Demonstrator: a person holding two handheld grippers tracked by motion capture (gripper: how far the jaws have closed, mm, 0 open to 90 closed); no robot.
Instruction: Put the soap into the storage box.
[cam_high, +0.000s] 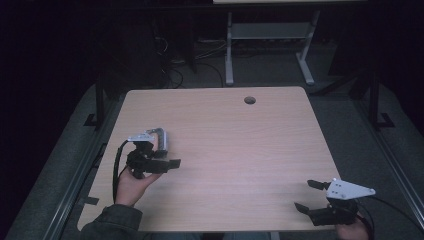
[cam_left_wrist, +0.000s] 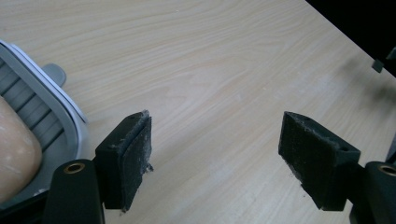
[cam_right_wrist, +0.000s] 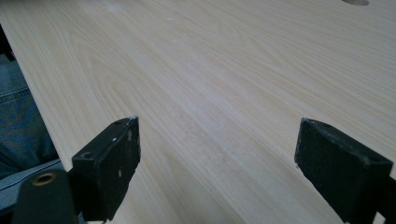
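Note:
A small grey container (cam_high: 163, 140) with a white-edged rim and ribbed inside lies on the left part of the wooden table (cam_high: 240, 130). In the left gripper view the container (cam_left_wrist: 65, 112) holds a pale peach, rounded object (cam_left_wrist: 14, 149), cut off by the frame edge. My left gripper (cam_high: 169, 156) is held just on the near side of it, pointing right, open and empty (cam_left_wrist: 215, 154); its left jaw is close beside the rim. My right gripper (cam_high: 307, 196) hovers at the table's near right corner, open wide over bare wood (cam_right_wrist: 217, 163).
A round cable hole (cam_high: 249, 100) sits near the table's far edge, also seen as the cable hole (cam_right_wrist: 356, 2). Behind the table stands a white desk frame (cam_high: 229, 50) with cables on the floor. The person's jeans (cam_right_wrist: 18, 121) show past the near edge.

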